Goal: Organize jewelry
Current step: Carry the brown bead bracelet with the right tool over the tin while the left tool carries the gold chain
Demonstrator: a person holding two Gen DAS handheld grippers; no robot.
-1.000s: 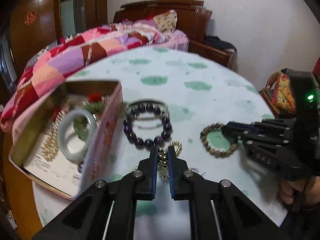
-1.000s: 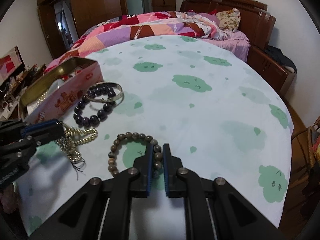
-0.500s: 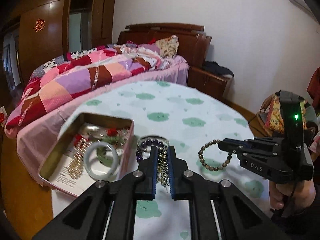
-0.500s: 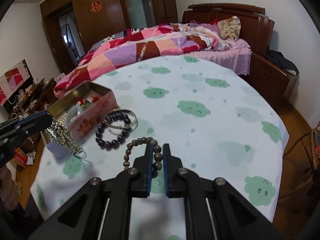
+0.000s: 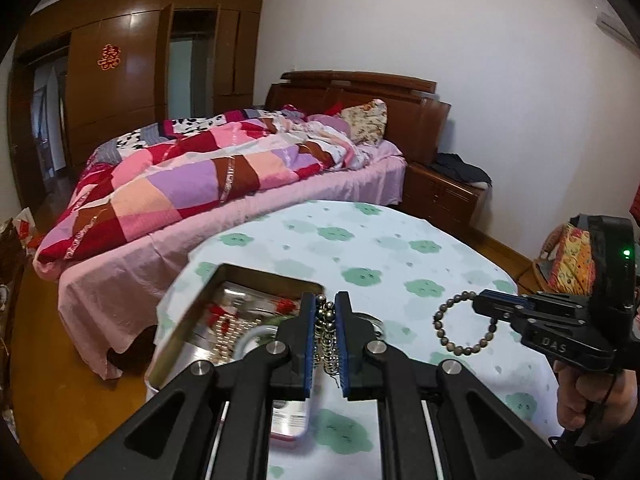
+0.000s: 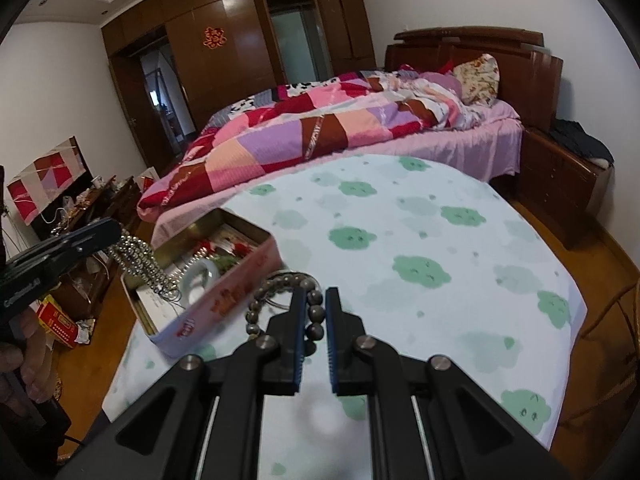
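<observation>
Our left gripper [image 5: 324, 336] pinches the chain [image 5: 326, 340], which hangs limp above the tin [image 6: 224, 300]; slack and tangle-prone, so we hold a bunched section. Our right gripper [image 6: 313, 320] pinches the bracelet [image 6: 280, 304] aloft by its rigid, rollable beads.

White walls, a dark wooden wardrobe [image 6: 240, 52], a wooden-headboard bed [image 5: 360, 92] under a patchwork quilt [image 5: 192, 184], and a wooden floor [image 5: 60, 380].

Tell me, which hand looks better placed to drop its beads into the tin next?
Probably the left. Its tool grips the gold bead string, which already hangs over the open tin. The right tool holds the brown bracelet beside the tin, over the tablecloth.
</observation>
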